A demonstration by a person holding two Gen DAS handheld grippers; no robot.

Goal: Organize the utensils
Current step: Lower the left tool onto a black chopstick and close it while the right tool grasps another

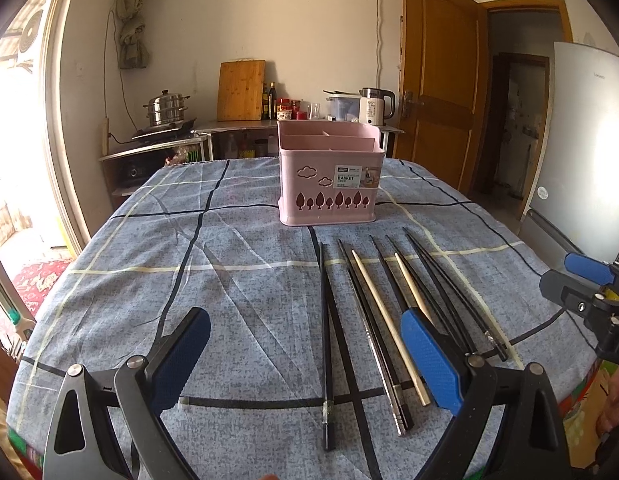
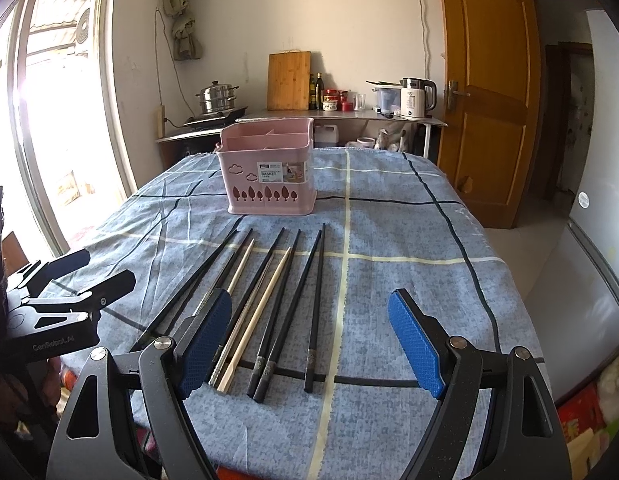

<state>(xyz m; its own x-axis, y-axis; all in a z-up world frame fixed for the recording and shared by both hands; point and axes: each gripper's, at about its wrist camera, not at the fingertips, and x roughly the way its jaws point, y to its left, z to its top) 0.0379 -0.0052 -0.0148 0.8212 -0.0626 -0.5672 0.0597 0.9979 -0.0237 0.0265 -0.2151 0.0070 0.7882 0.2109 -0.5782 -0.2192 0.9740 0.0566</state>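
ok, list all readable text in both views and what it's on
"BASKET": sticker label on the pink plastic utensil basket; the smaller print above and below it is too small to read.
"SenRobot.AI": black body of the left gripper, seen in the right wrist view.
"55": front label of the white electric kettle; the rest is blurred.
Grey fridge: small logo, too blurred to read.
Bottles and jars on the counter: unreadable.

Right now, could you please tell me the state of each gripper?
Left gripper: open, holding nothing, above the chopsticks.
Right gripper: open, holding nothing, also above the chopsticks.
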